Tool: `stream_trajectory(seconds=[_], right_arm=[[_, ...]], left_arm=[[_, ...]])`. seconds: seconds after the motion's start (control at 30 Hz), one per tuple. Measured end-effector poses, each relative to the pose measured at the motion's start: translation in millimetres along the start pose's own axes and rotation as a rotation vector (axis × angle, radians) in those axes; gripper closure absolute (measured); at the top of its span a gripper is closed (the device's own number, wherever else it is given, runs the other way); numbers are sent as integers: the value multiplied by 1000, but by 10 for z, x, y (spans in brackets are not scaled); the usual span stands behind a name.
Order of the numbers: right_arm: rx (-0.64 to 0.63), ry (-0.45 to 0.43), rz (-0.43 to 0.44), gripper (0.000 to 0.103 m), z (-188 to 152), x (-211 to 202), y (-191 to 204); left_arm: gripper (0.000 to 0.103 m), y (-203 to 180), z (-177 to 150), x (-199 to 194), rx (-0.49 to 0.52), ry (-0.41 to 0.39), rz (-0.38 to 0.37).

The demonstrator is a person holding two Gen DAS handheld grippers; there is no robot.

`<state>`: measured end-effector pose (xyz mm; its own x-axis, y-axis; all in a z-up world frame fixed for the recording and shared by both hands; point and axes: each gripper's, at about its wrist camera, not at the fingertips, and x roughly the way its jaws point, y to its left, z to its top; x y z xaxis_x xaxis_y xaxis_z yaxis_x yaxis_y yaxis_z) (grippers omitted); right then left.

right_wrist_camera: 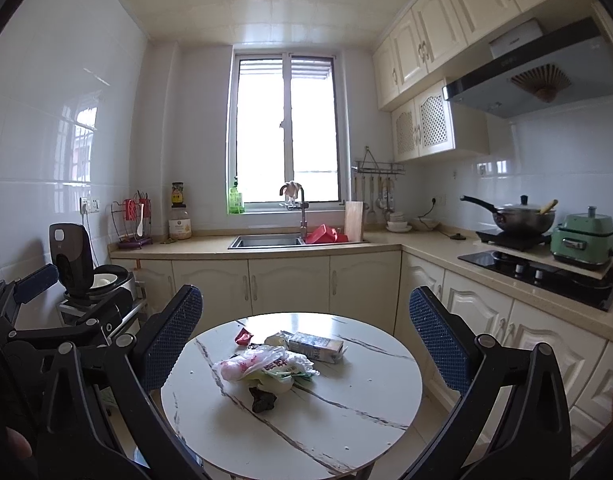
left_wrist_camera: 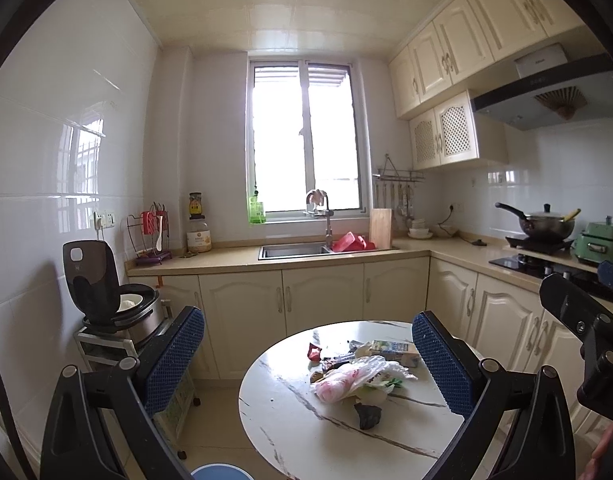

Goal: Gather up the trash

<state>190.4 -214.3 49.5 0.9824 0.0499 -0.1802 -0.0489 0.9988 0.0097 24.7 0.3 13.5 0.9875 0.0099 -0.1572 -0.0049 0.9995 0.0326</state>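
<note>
A pile of trash lies on a round white marble table [left_wrist_camera: 290, 444]. It holds a crumpled plastic bag [left_wrist_camera: 354, 380], a flattened drink carton [left_wrist_camera: 398, 350], a red wrapper [left_wrist_camera: 314, 353] and a black crumpled scrap [left_wrist_camera: 368, 416]. My left gripper [left_wrist_camera: 308, 360] is open and hangs above the table's near left side, apart from the pile. The right wrist view shows the same bag [right_wrist_camera: 262, 366], carton [right_wrist_camera: 316, 346], red wrapper [right_wrist_camera: 243, 336] and black scrap [right_wrist_camera: 263, 400] on the table [right_wrist_camera: 338, 420]. My right gripper [right_wrist_camera: 306, 338] is open and holds nothing.
An L-shaped counter with a sink [right_wrist_camera: 266, 241] runs along the back wall, with a stove [right_wrist_camera: 538, 272] on the right. A rice cooker [left_wrist_camera: 118, 308] with its lid up stands on a small rack at the left. A blue round object [left_wrist_camera: 220, 472] sits below the table's edge.
</note>
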Motion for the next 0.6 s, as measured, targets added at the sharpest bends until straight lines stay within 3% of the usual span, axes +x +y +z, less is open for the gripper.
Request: stream_trajectory(seconds=[0.47, 0.6], right_arm=[[44, 62, 10, 0, -316, 587, -315], [51, 130, 6, 0, -517, 899, -427]], left_arm=[[1, -69, -95, 868, 1, 33, -13], [1, -47, -274, 1300, 21, 100, -5]])
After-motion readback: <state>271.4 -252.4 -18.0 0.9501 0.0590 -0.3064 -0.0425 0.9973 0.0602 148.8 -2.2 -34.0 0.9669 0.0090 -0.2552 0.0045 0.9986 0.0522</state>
